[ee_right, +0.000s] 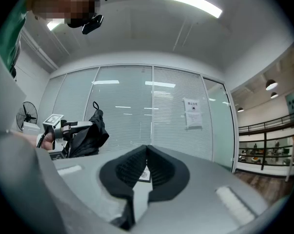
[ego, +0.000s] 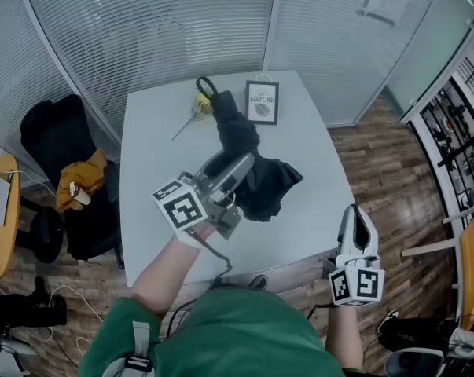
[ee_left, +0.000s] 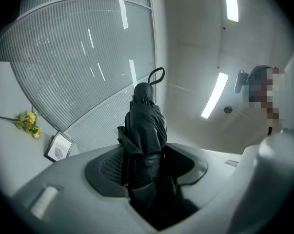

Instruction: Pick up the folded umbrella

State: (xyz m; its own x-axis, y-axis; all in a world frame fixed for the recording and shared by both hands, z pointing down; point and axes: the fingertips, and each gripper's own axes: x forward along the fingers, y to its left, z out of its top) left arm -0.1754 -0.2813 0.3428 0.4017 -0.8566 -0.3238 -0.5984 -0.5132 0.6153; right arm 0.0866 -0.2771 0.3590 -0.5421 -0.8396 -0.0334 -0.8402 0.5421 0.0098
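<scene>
Umbrella [ego: 256,179] hangs over the table [ego: 142,179]; frame [ego: 262,102] stands right of flower [ego: 201,106].

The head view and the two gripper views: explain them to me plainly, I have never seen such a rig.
No robot here: a person holds a two-jaw gripper in each hand. The head view looks down from a camera on the person's head. Each gripper view comes from a camera riding on that gripper, looking along its jaws. The left gripper is clamped on the black folded umbrella, holding it up over the white table. The right gripper is shut and empty, off the table's near corner. On the table are a small framed picture and a yellow flower sprig.
</scene>
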